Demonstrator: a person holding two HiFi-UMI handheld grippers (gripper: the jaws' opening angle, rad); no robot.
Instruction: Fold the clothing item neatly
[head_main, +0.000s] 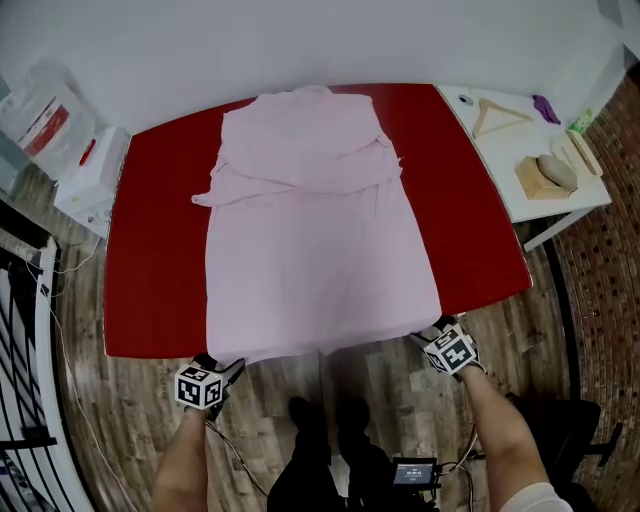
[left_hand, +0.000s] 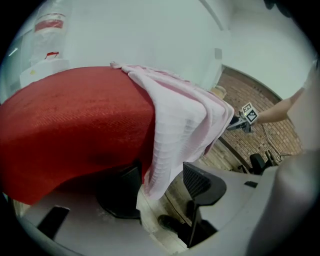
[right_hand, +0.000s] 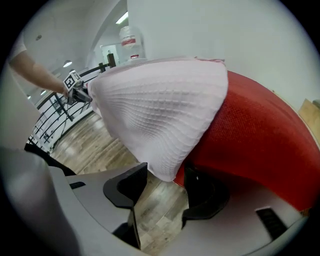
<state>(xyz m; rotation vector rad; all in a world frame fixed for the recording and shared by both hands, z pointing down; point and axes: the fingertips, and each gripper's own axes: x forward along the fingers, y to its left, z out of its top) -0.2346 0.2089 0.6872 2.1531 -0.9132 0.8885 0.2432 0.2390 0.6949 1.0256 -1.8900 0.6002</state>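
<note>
A pale pink waffle-knit garment (head_main: 315, 230) lies spread flat on the red table (head_main: 155, 250), its sleeves folded in near the far end and its hem hanging over the near edge. My left gripper (head_main: 224, 366) is at the hem's left corner; in the left gripper view the gripper (left_hand: 160, 192) stands open with the hanging pink corner (left_hand: 157, 175) between its jaws. My right gripper (head_main: 433, 331) is at the hem's right corner. The right gripper view shows that gripper (right_hand: 165, 190) open, with the pink corner (right_hand: 162, 165) dipping just into the gap.
A white side table (head_main: 500, 190) at the right holds a wooden hanger (head_main: 497, 116), a wooden block with a brush (head_main: 546, 174) and small items. A white box (head_main: 90, 175) and a plastic bag (head_main: 40, 110) stand at the left, with a black railing (head_main: 25, 330) beside them. The floor is wood.
</note>
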